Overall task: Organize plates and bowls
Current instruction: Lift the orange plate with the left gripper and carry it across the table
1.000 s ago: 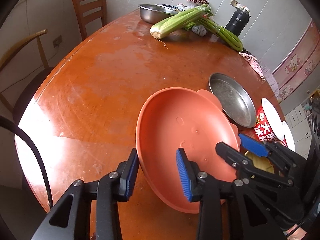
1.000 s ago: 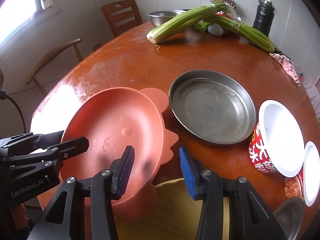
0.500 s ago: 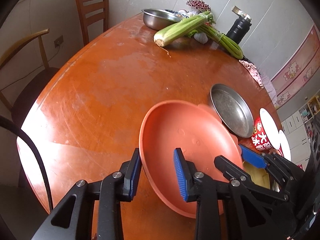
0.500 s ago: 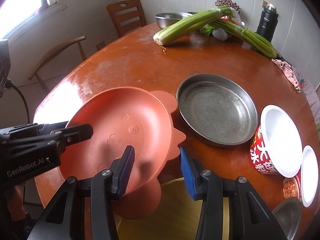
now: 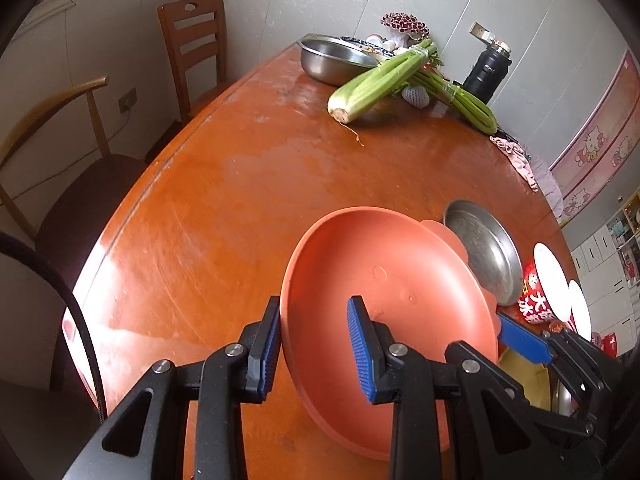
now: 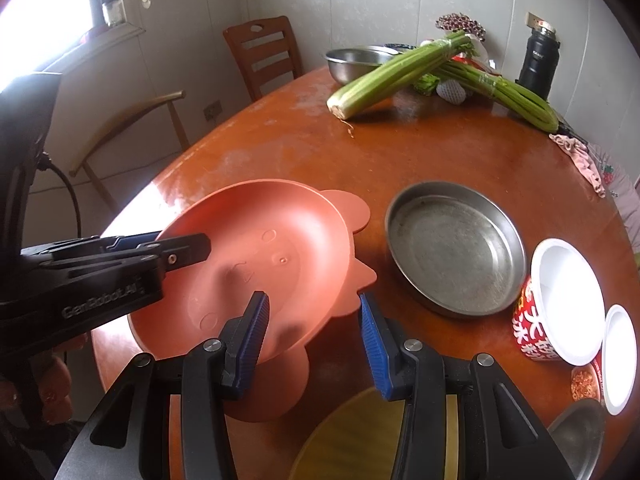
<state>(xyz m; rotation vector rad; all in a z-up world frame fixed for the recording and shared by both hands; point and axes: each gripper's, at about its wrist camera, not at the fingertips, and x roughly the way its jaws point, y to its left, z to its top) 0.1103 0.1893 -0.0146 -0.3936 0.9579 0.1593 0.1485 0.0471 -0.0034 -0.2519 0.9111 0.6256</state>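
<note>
A salmon-orange plate [image 5: 392,288] with ear-shaped tabs hangs tilted above the round wooden table [image 5: 224,208], held from two sides. My left gripper [image 5: 314,354] is shut on its near-left rim, one blue pad outside and one inside. My right gripper [image 6: 312,340] is shut on the opposite edge of the plate [image 6: 260,248], by the tabs. From the right wrist, the left gripper [image 6: 188,248] reaches in from the left. A steel pan [image 6: 456,248] lies just right of the plate.
A red noodle bowl [image 6: 560,304] and a small white lid [image 6: 618,356] sit right of the pan. A yellow plate [image 6: 360,440] lies beneath my right gripper. Celery [image 6: 396,76], a steel basin [image 6: 352,62] and a black flask [image 6: 538,60] stand at the far side; two chairs at the left.
Both grippers have risen and drawn back with the orange plate between them. The left jaws closed a little tighter on its rim.
</note>
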